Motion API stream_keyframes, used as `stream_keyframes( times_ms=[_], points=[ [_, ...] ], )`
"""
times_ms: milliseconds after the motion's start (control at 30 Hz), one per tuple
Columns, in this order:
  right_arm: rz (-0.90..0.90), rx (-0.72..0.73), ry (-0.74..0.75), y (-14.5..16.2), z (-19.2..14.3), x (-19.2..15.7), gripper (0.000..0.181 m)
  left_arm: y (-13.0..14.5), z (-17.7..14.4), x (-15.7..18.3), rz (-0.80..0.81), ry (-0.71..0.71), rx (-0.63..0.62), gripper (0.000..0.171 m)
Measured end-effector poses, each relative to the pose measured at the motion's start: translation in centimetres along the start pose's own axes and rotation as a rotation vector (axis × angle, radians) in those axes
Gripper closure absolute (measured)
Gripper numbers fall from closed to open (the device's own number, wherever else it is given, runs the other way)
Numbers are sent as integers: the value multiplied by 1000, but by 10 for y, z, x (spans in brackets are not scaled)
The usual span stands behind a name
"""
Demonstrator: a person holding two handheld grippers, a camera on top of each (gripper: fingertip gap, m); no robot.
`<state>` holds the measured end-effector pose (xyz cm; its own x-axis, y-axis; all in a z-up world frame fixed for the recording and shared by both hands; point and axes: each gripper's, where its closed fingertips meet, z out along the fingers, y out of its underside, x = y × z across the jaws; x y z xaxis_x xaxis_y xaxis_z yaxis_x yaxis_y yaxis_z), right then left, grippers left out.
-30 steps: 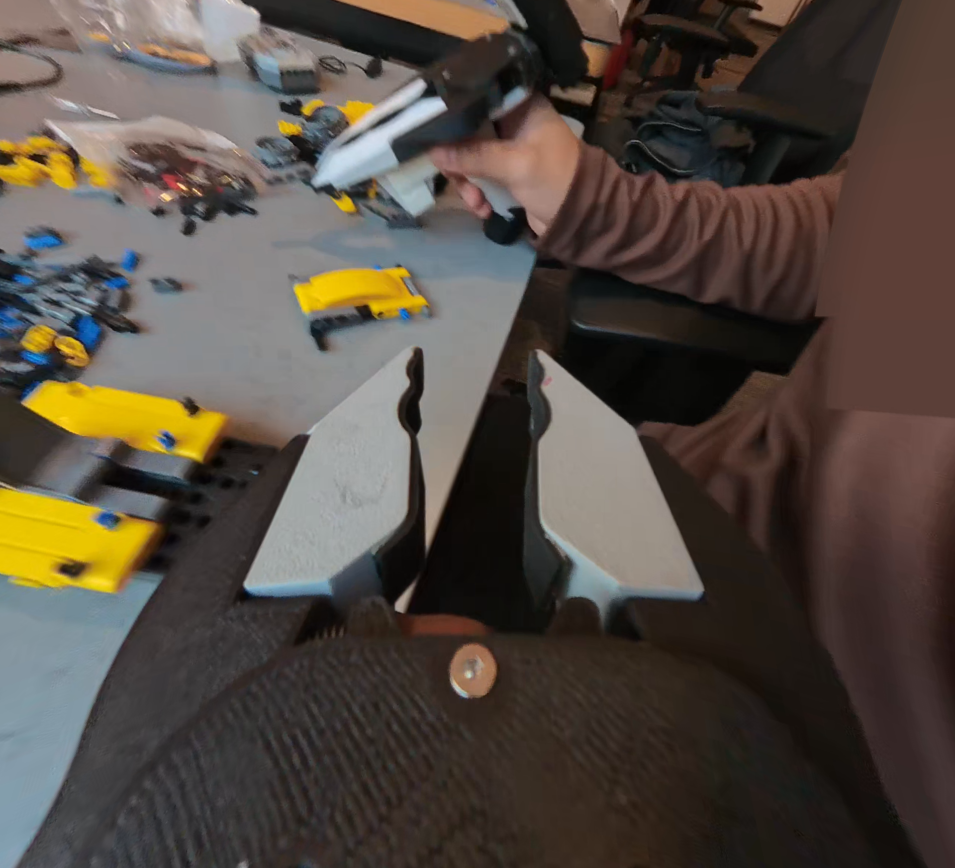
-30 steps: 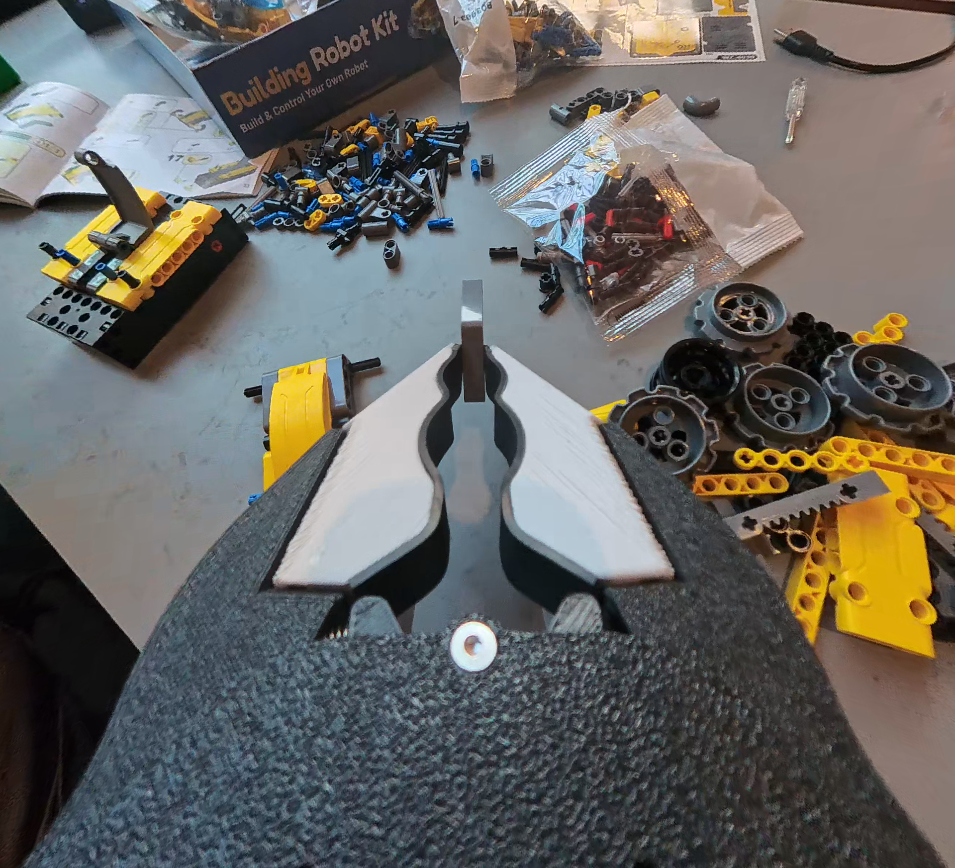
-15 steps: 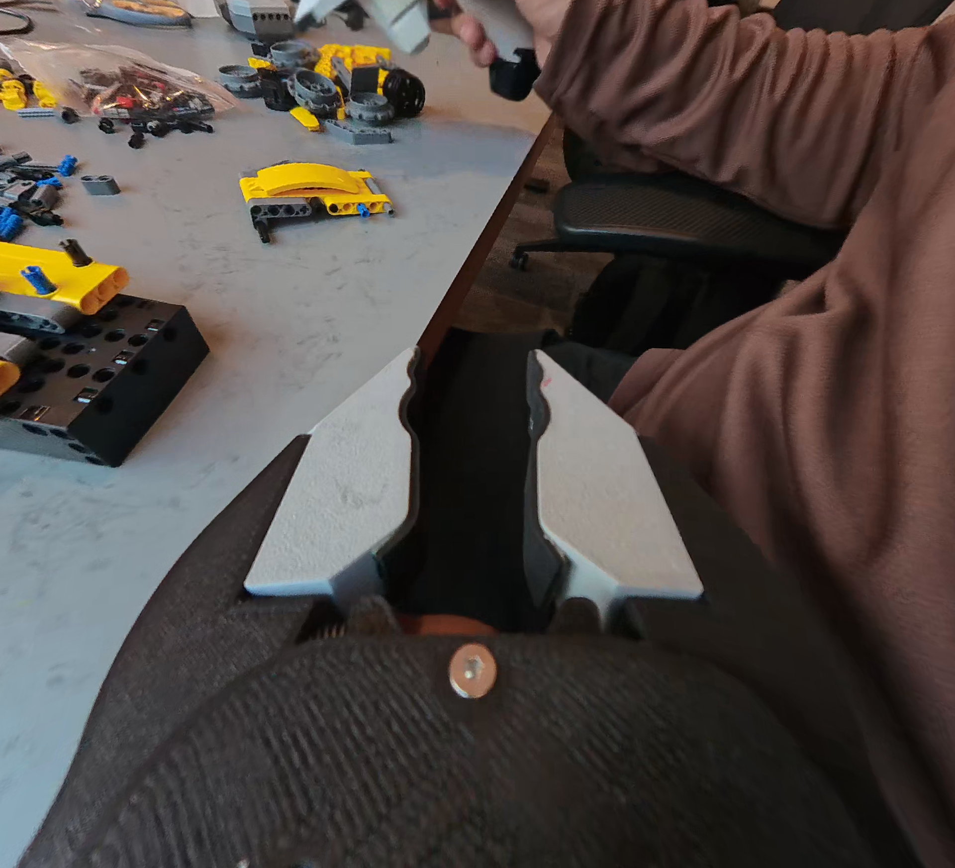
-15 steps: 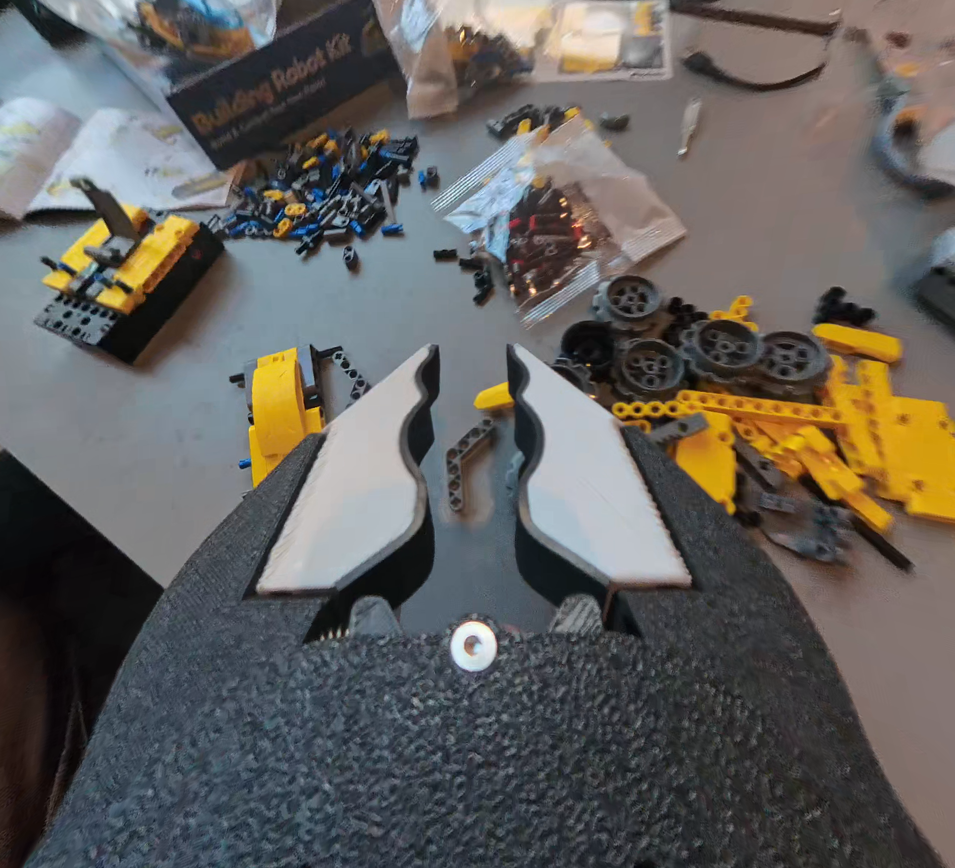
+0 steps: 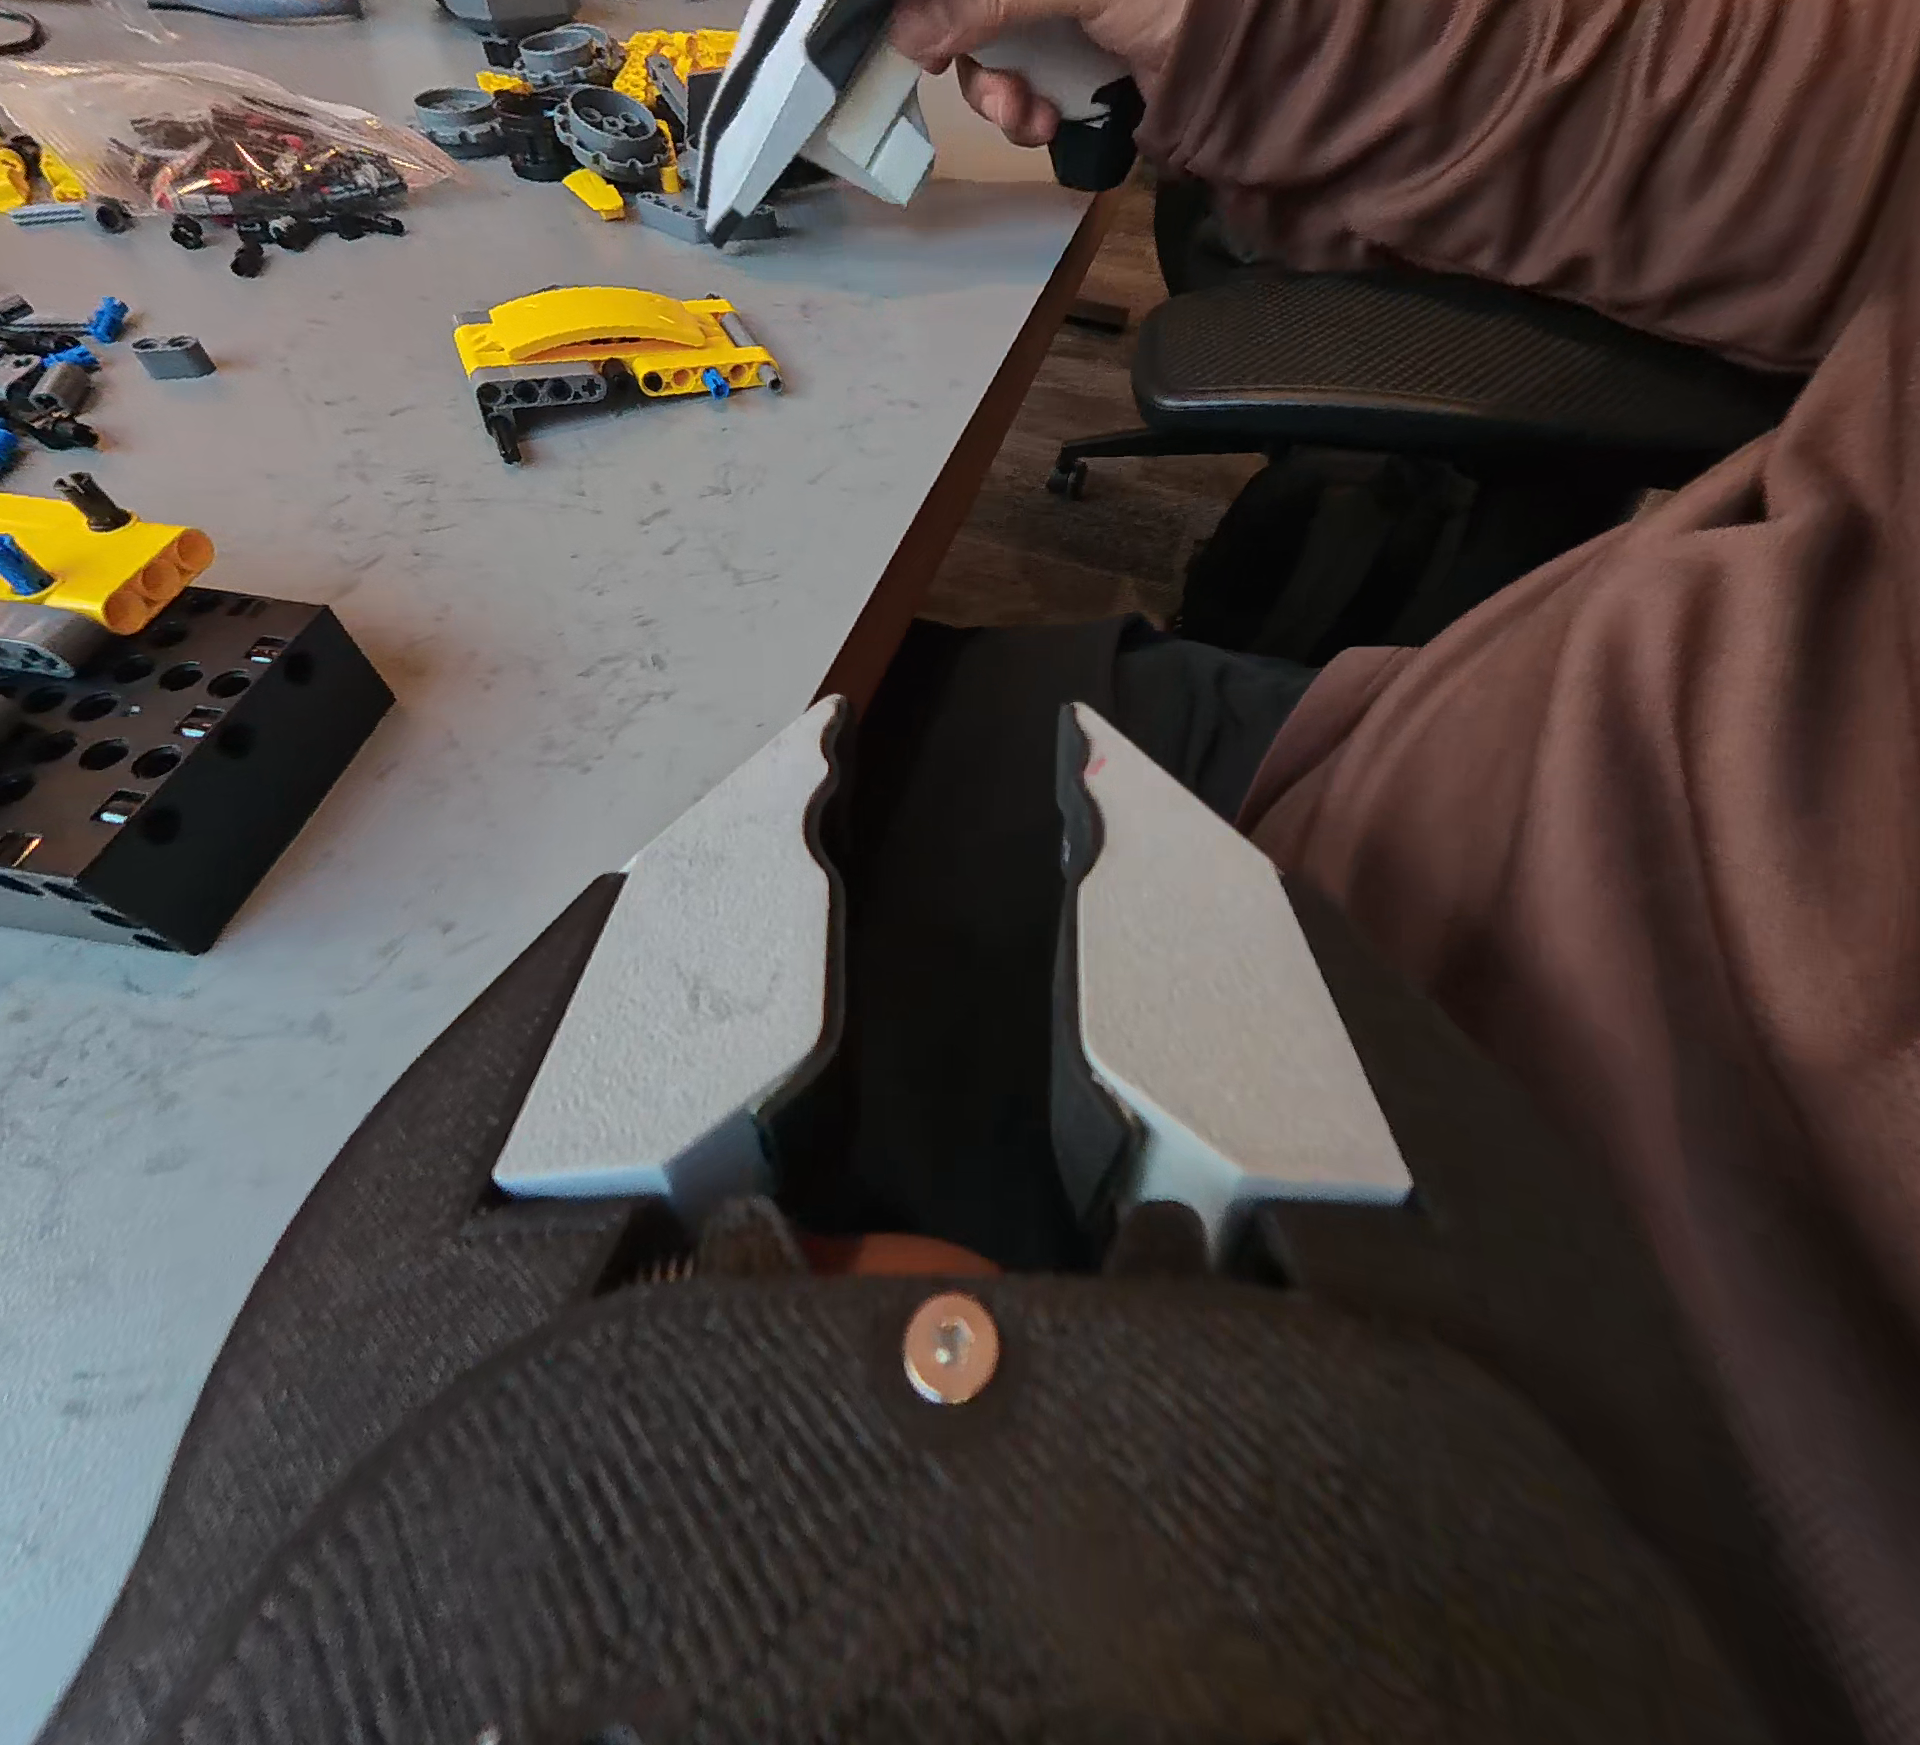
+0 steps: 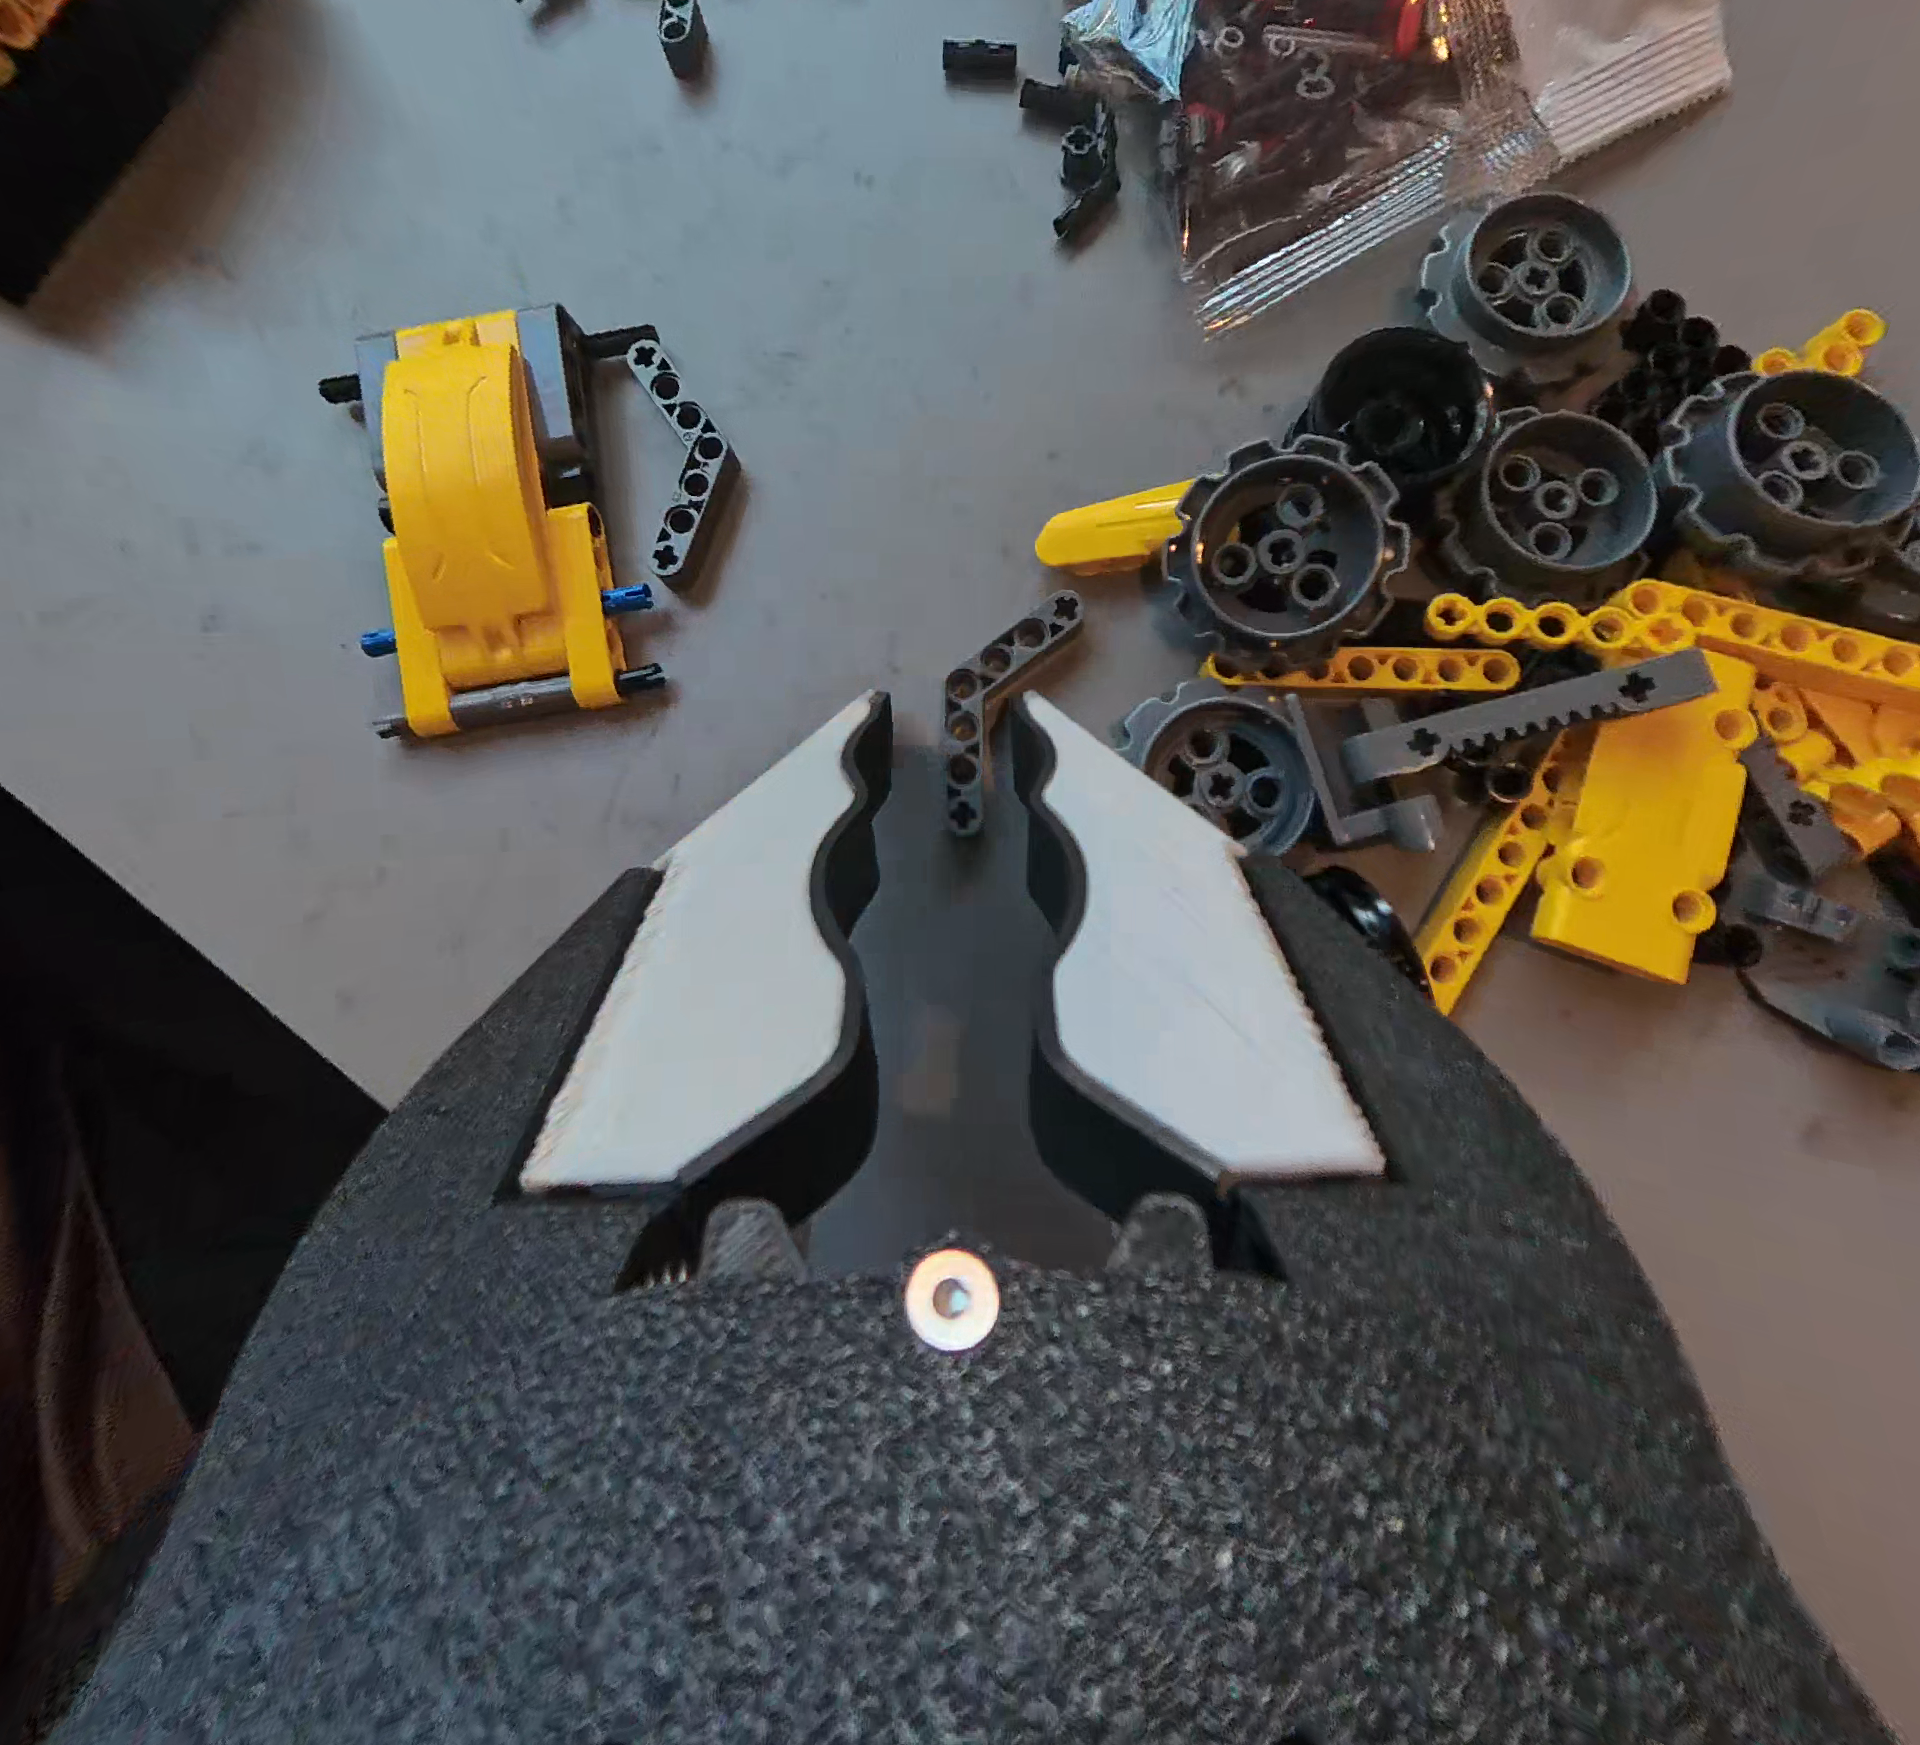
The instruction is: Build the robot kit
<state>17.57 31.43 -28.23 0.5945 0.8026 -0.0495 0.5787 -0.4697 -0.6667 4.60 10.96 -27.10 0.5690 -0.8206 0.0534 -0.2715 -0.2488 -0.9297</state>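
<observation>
five grey wheels (image 6: 1288, 547), one black tyre (image 6: 1397, 402), two bent grey beams (image 6: 992, 708).

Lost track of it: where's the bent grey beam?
In the right wrist view, the bent grey beam lies on the table, between the open right hand-held gripper tips, left of the wheel pile.

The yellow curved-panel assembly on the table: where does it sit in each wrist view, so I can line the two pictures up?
Left wrist view: yellow curved-panel assembly lies upper left of centre, near the table edge, below the right gripper.
Right wrist view: same assembly at middle left, left of the open fingertips.
Shared landmark: the pile of dark grey wheels, beyond it in the left view, right of it in the right view.
</observation>
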Motion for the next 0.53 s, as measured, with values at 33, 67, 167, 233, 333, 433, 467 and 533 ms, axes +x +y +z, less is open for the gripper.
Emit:
stream_keyframes(
  times_ms=[33,67,167,233,333,433,467,533],
  points=[
    [-10,-8,3,1,2,0,159,1,0,0,11,-8,-6,136],
    [-12,-7,-3,0,3,-1,162,2,0,-1,23,-14,-11,136],
    [-2,6,-36,-3,6,-6,172,3,-1,-2,57,-30,-23,136],
    [3,22,-45,-7,9,-8,173,2,-4,-3,59,-32,-18,136],
    [-3,44,-60,-13,15,-13,172,-2,-8,-6,26,-26,12,136],
    [-19,55,-52,-18,20,-14,172,-6,-14,-13,6,-31,45,136],
    [-29,58,-45,-20,21,-13,173,-6,-15,-16,2,-32,51,136],
    [-42,62,-40,-21,22,-13,172,-6,-18,-22,-7,-43,56,136]
  ],
)
